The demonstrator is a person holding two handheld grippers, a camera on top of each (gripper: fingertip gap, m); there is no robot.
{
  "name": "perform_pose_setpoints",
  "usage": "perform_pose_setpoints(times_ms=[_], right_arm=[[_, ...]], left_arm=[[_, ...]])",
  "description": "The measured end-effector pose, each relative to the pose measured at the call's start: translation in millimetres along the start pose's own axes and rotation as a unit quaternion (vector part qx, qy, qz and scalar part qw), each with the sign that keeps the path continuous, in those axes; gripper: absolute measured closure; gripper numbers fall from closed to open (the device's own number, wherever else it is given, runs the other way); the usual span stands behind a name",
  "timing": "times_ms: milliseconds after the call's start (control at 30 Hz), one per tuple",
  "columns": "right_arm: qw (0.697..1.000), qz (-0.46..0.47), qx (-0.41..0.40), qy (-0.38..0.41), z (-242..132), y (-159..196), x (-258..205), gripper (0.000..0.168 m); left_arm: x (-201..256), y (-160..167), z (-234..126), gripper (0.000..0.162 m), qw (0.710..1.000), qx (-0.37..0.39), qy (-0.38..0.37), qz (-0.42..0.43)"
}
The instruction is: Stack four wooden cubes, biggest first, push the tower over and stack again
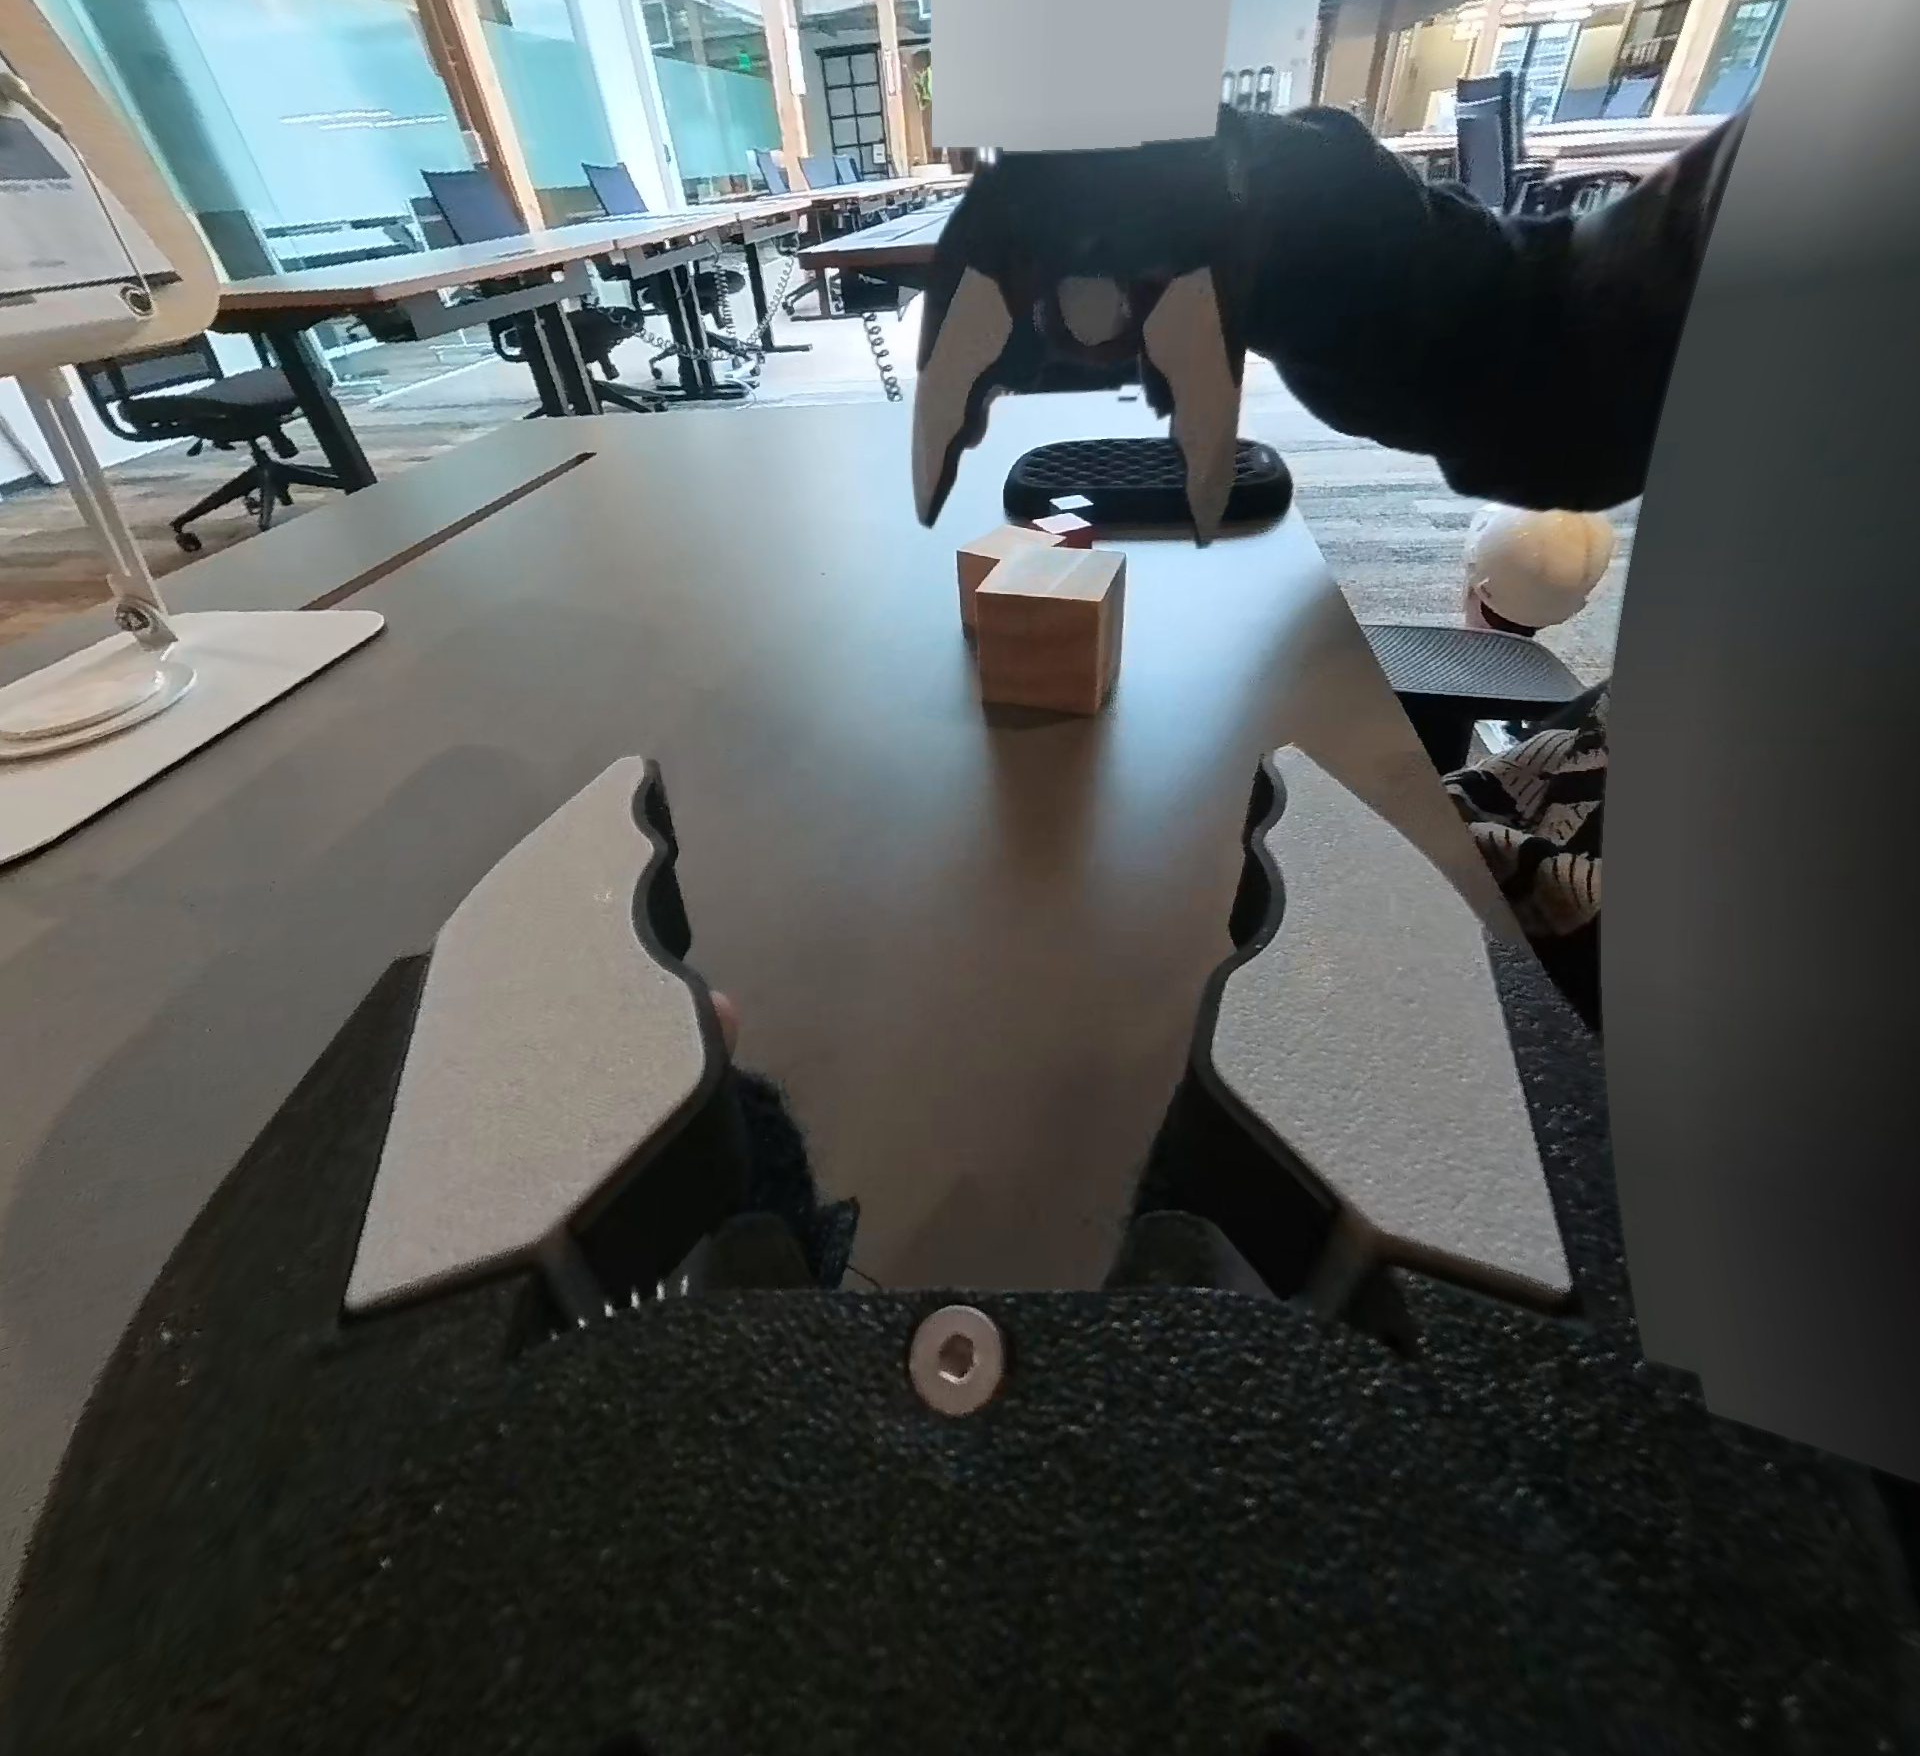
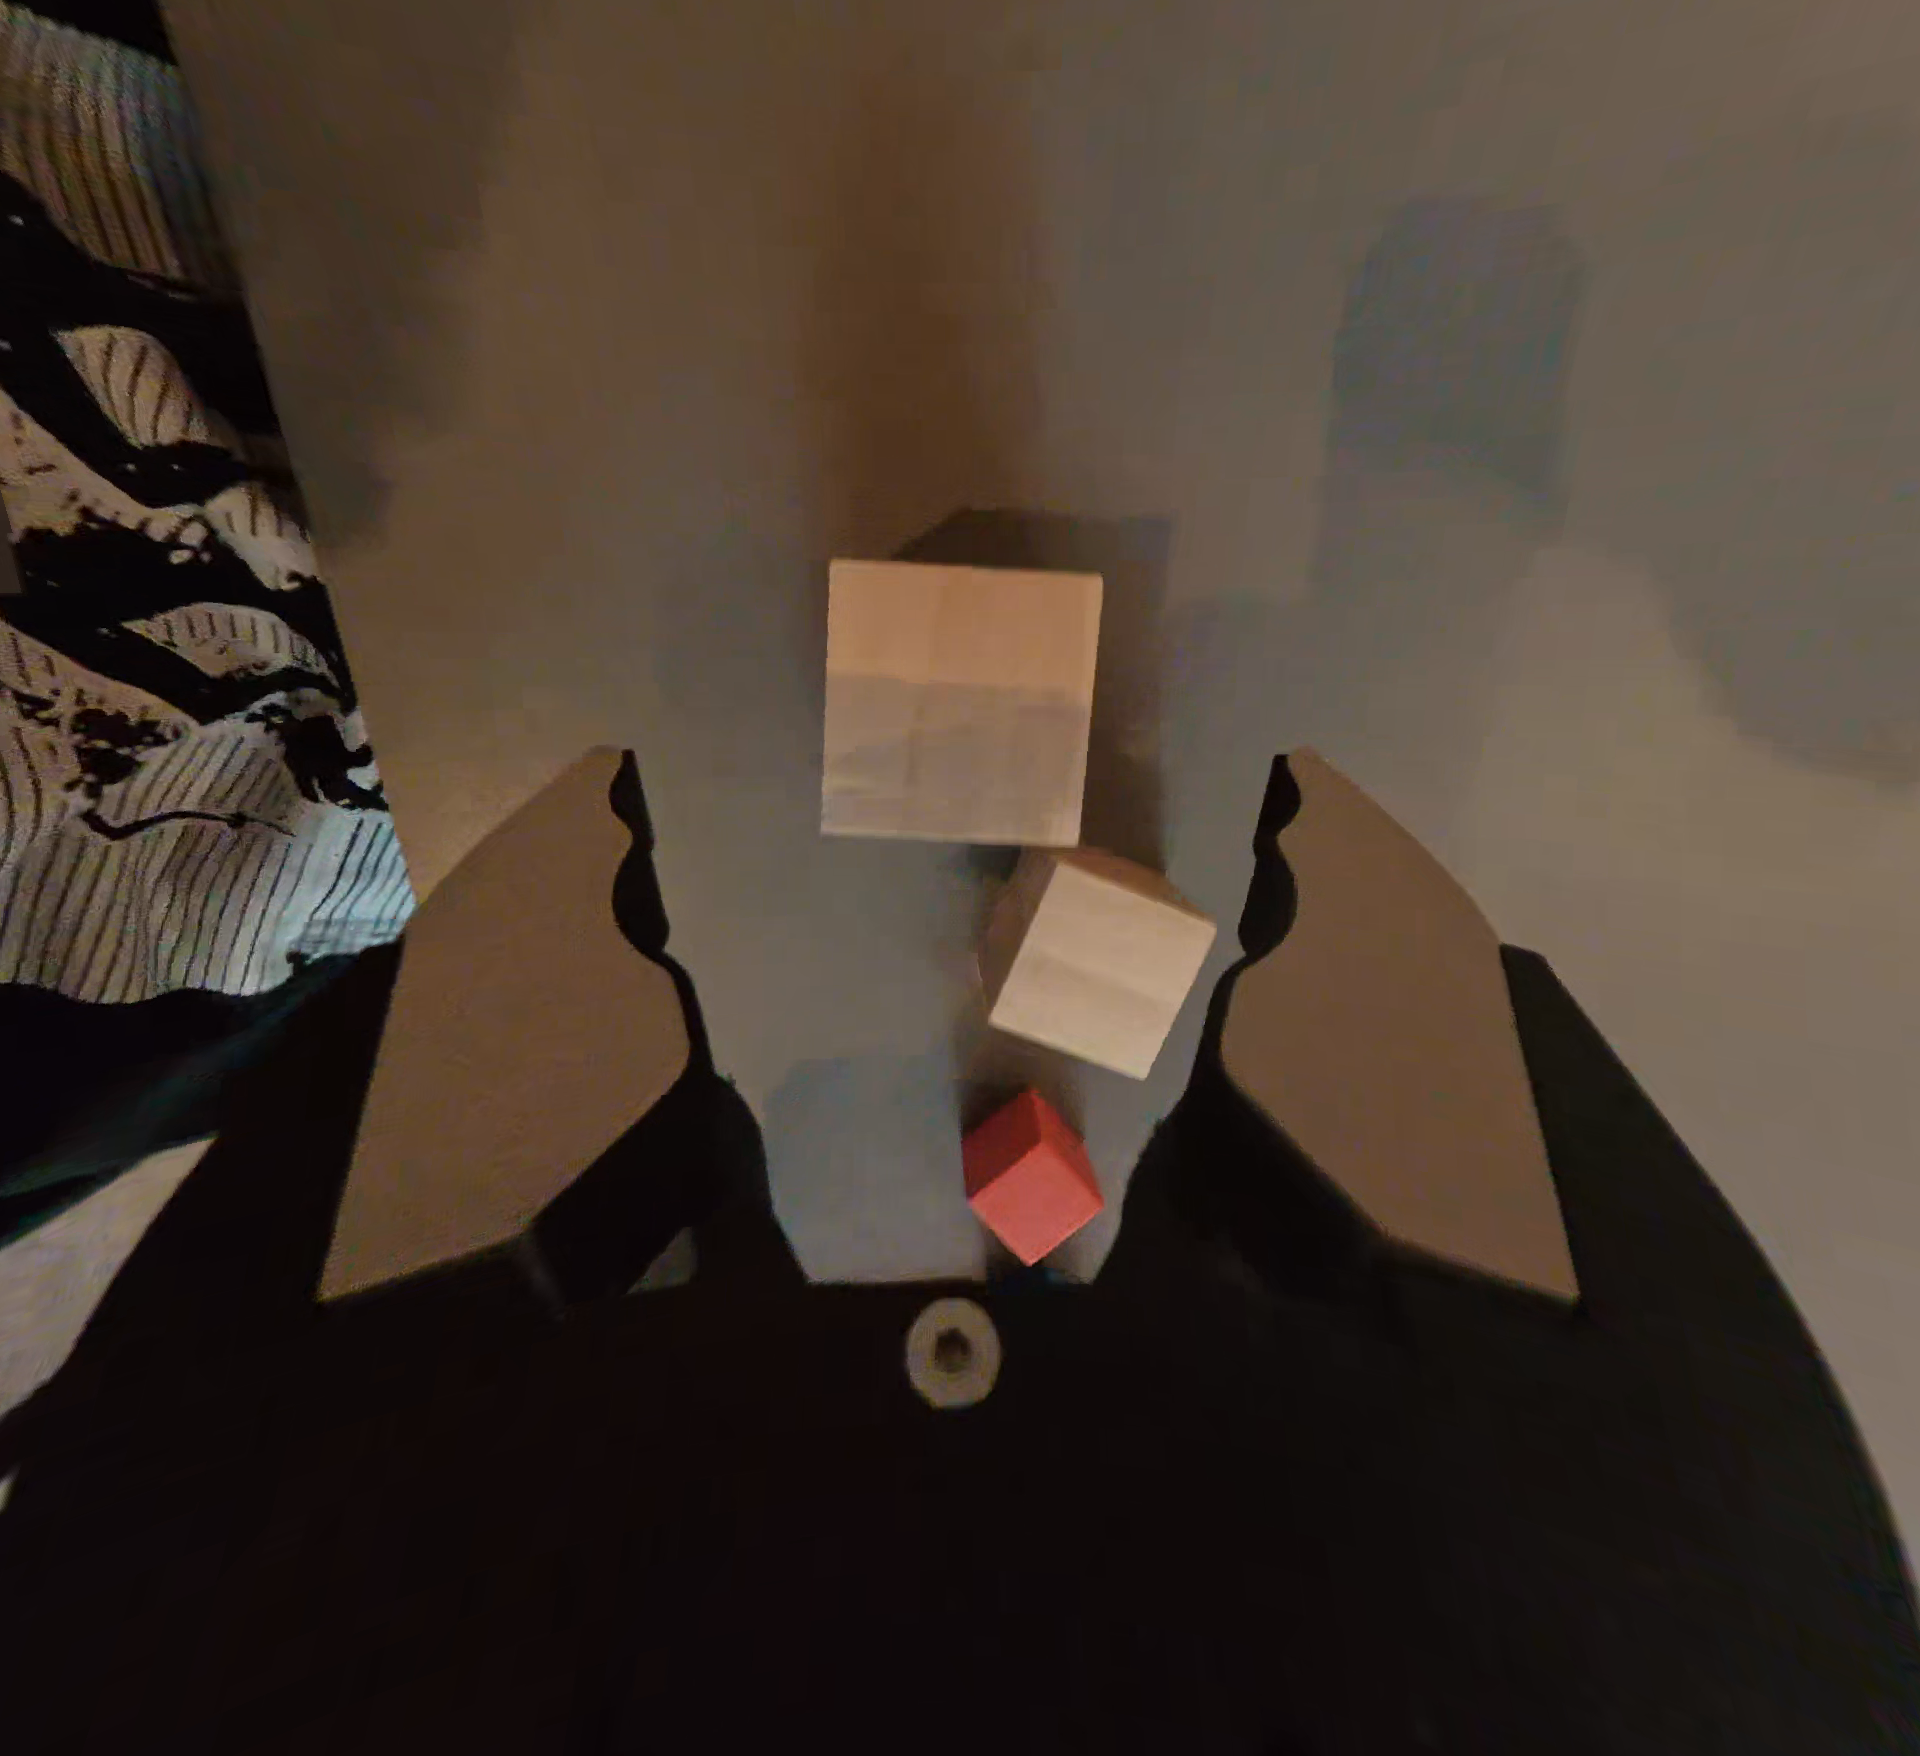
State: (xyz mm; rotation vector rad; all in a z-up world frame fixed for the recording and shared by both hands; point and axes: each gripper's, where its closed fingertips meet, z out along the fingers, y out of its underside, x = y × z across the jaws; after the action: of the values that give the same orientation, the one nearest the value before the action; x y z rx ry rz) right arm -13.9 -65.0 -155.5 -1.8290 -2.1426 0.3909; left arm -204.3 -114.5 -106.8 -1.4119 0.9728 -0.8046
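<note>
Dark table (image 1: 727,667) carries three loose cubes below the right tool (image 2: 951,875), jaws wide, empty; left tool (image 1: 956,833) wide, empty.

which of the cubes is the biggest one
The pale wooden cube at the far end of the row in the right wrist view. It is clearly larger than the mid-sized pale cube beside it and the small red cube.

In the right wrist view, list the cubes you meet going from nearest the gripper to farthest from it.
Red cube → small wooden cube → big wooden cube.
</note>
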Motion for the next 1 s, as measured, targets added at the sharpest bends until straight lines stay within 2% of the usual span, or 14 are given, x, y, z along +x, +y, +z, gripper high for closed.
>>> perform_pose_setpoints(times_ms=[233,267,300,333,433,633,800,1000], right_arm=[[0.994,-0.046,-0.099,-0.022,29.3,-0.5,5.8,0.065],[0.992,-0.054,-0.110,-0.026,32.0,1.4,6.4,0.074],[0.990,-0.068,-0.116,-0.038,33.5,2.1,4.9,0.096],[0.989,-0.082,-0.115,-0.052,34.1,0.5,2.8,0.106],[0.982,-0.131,-0.131,-0.039,28.3,-6.0,17.7,0.107],[0.972,-0.210,-0.104,-0.036,17.6,-59.1,59.3,0.107],[0.940,-0.309,-0.123,-0.073,36.0,-85.1,77.9,0.107],[0.918,-0.350,-0.155,-0.100,62.9,-92.9,99.1,0.107]], left_arm=[[-3.1,3.5,1.9,0.057,1.000,-0.013,-0.015,0.001],[-4.0,3.3,1.6,0.057,1.000,-0.012,-0.018,-0.001],[-5.2,3.1,1.4,0.057,1.000,-0.011,-0.021,-0.003],[-6.3,2.7,1.0,0.057,1.000,-0.010,-0.025,-0.005],[-8.1,2.6,0.9,0.056,0.999,-0.009,-0.030,-0.008],[-10.1,3.1,1.3,0.056,0.999,-0.012,-0.039,-0.005],[-22.2,4.3,0.1,0.055,0.996,-0.018,-0.089,0.000],[-29.0,5.1,-2.0,0.052,0.993,-0.022,-0.116,0.000]])
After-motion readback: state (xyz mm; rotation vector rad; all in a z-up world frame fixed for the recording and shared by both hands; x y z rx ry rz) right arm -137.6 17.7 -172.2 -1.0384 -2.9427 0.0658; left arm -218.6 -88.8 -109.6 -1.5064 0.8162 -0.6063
